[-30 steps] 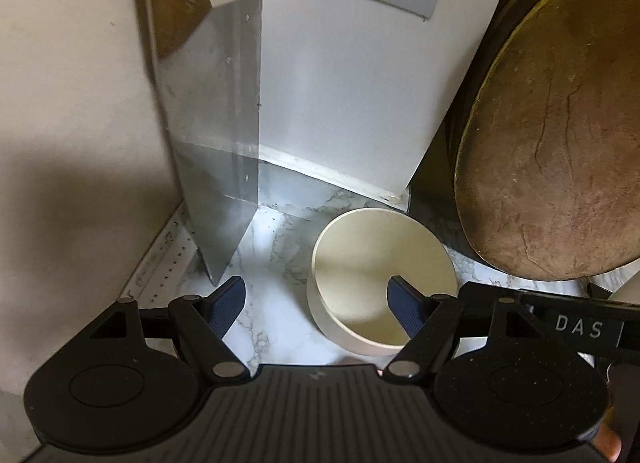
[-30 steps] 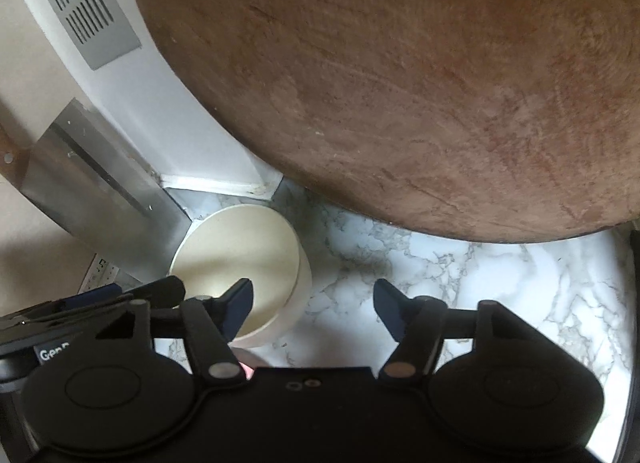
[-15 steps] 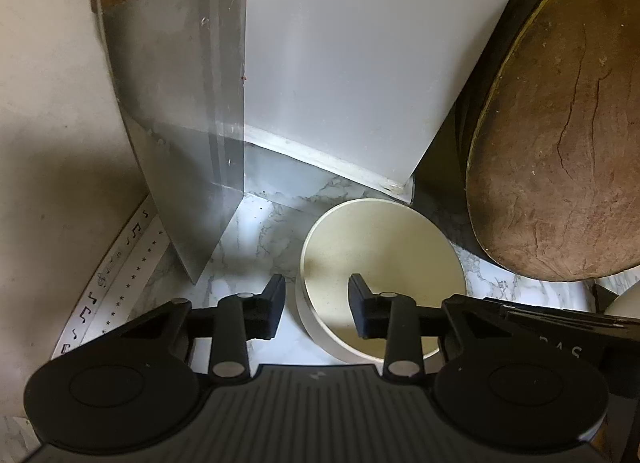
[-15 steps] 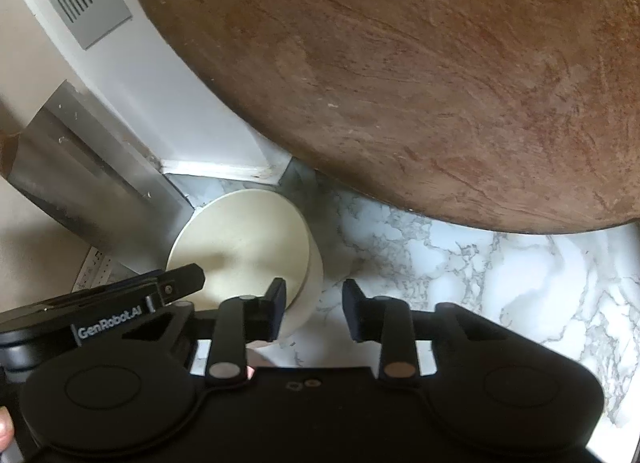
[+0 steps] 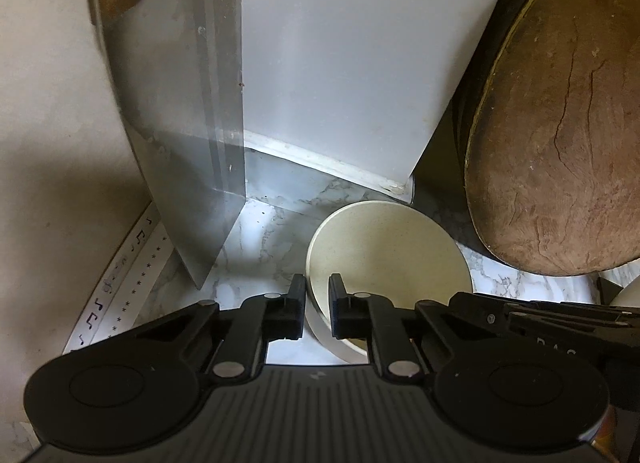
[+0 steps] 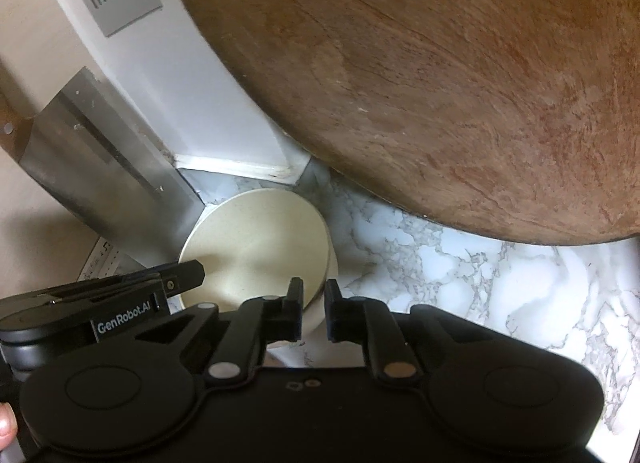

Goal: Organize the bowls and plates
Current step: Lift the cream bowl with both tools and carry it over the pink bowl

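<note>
The left gripper (image 5: 317, 305) is seen with its fingers (image 5: 297, 305) clamped on the near-left rim of a cream, round, speckled ceramic bowl (image 5: 390, 251), one finger outside the wall and one inside. The right gripper (image 6: 313, 311) is likewise seen clamped on the near-right rim of the same bowl (image 6: 260, 243). The bowl is found on the white marble-patterned worktop (image 6: 460, 275), in the corner just beside a leaning steel sheet (image 5: 192, 103) and a white vented panel (image 5: 340, 75). A large round brown wooden board (image 6: 420, 75) is propped close behind it.

It is judged that the bowl is about to be lifted. An even, level raise by both grippers is advised, drawn towards the operator, so that the board and steel sheet are not struck.
</note>
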